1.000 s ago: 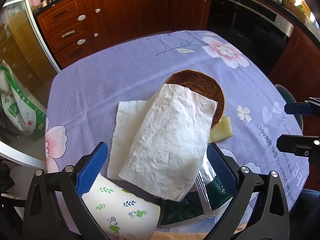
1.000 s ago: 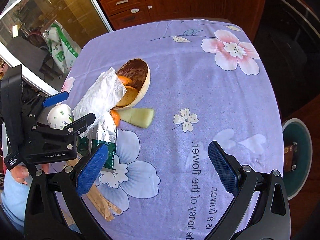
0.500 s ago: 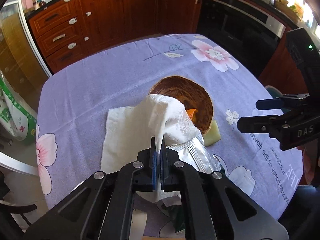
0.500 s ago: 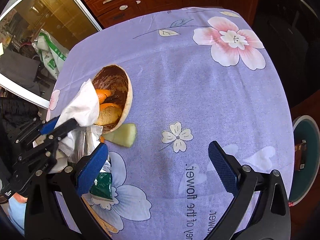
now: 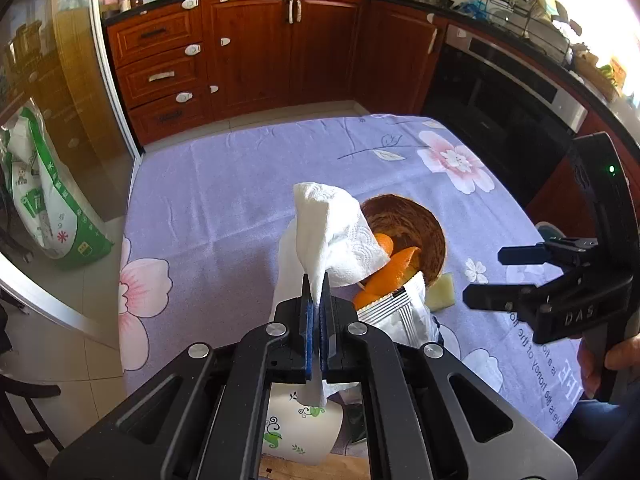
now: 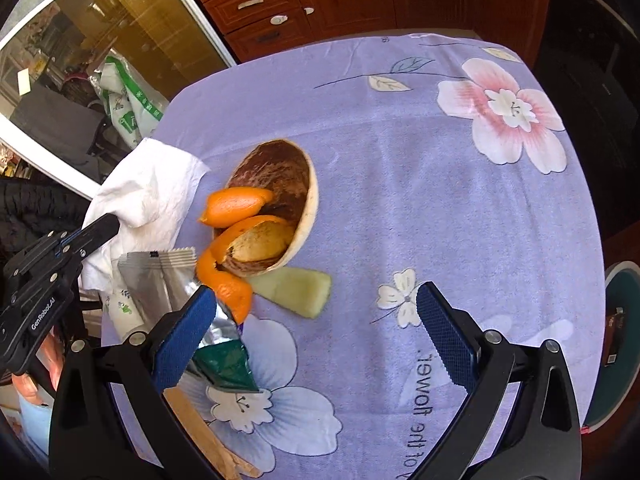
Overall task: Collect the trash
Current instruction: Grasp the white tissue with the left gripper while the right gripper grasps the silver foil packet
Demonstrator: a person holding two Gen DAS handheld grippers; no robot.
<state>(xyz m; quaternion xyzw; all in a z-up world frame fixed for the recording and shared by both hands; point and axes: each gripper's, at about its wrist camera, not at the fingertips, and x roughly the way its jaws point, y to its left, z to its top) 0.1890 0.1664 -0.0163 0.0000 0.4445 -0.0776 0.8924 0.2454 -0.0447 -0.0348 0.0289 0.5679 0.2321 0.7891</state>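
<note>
My left gripper (image 5: 316,300) is shut on a white paper towel (image 5: 332,224), lifted off the pile so it droops over a brown coconut-shell bowl (image 5: 416,224). The same towel (image 6: 148,188) hangs from the left gripper (image 6: 102,224) in the right wrist view. Orange peels (image 6: 236,204) and a pit lie in the bowl (image 6: 308,204). A silver-green foil wrapper (image 6: 168,280), a pale melon rind (image 6: 296,288), a printed paper cup (image 5: 300,428) and wooden sticks (image 6: 204,432) lie on the purple flowered tablecloth (image 6: 420,168). My right gripper (image 6: 316,328) stands open above the rind, holding nothing.
Wooden kitchen cabinets (image 5: 248,52) and an oven (image 5: 504,92) stand beyond the table. A green-and-white bag (image 5: 44,200) leans by a glass door at the left. A round bin (image 6: 616,344) sits on the floor past the table's right edge.
The left gripper closed on the paper towel and lifted it, uncovering the orange peels and the bowl. The right gripper moved in toward the bowl and rind.
</note>
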